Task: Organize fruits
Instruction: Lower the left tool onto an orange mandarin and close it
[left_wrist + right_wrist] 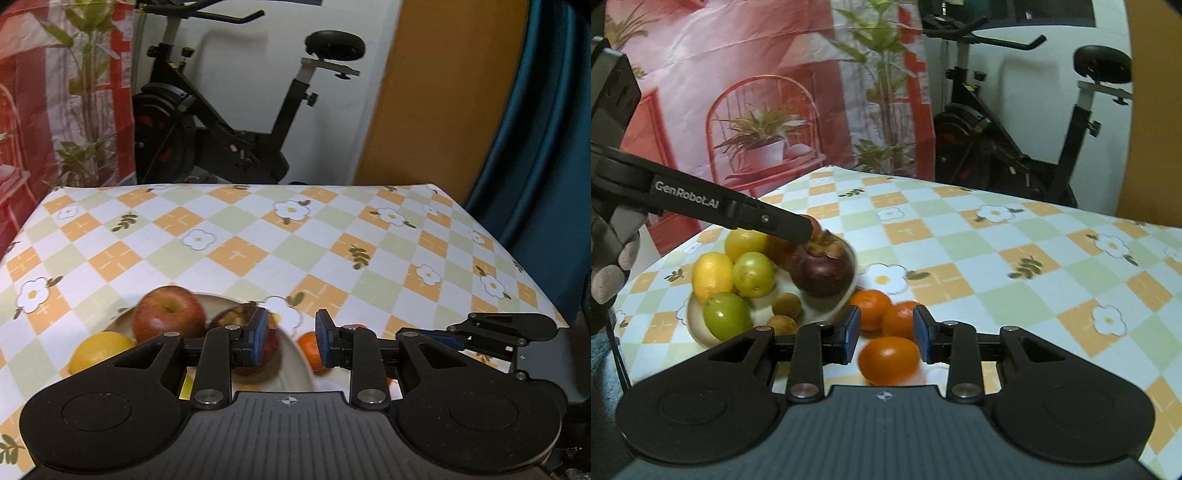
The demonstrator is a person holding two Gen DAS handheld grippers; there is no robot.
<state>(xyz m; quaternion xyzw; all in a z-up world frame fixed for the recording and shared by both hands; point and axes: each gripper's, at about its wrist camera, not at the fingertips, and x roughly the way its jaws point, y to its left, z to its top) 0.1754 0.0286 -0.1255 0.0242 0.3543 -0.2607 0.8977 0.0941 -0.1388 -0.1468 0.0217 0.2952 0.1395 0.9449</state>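
Note:
A white plate [696, 325] holds a dark purple mangosteen [822, 269], yellow lemons [712, 275], green fruits [726, 315] and small brown fruits [786, 304]. Three oranges [889, 360] lie on the tablecloth right of the plate. My right gripper [885, 334] is open, its blue pads either side of the nearest orange. In the left wrist view the plate [295, 363] holds a red apple [168, 314], a lemon [98, 350] and the mangosteen [258, 350]. My left gripper [290, 338] is open above the plate's right edge, with an orange [309, 349] just beyond.
The table has a checked flower-print cloth [332, 240]. An exercise bike [236, 110] stands behind the far edge. A red printed backdrop [757, 92] hangs at the left. The left gripper's arm [720, 205] reaches over the plate in the right wrist view.

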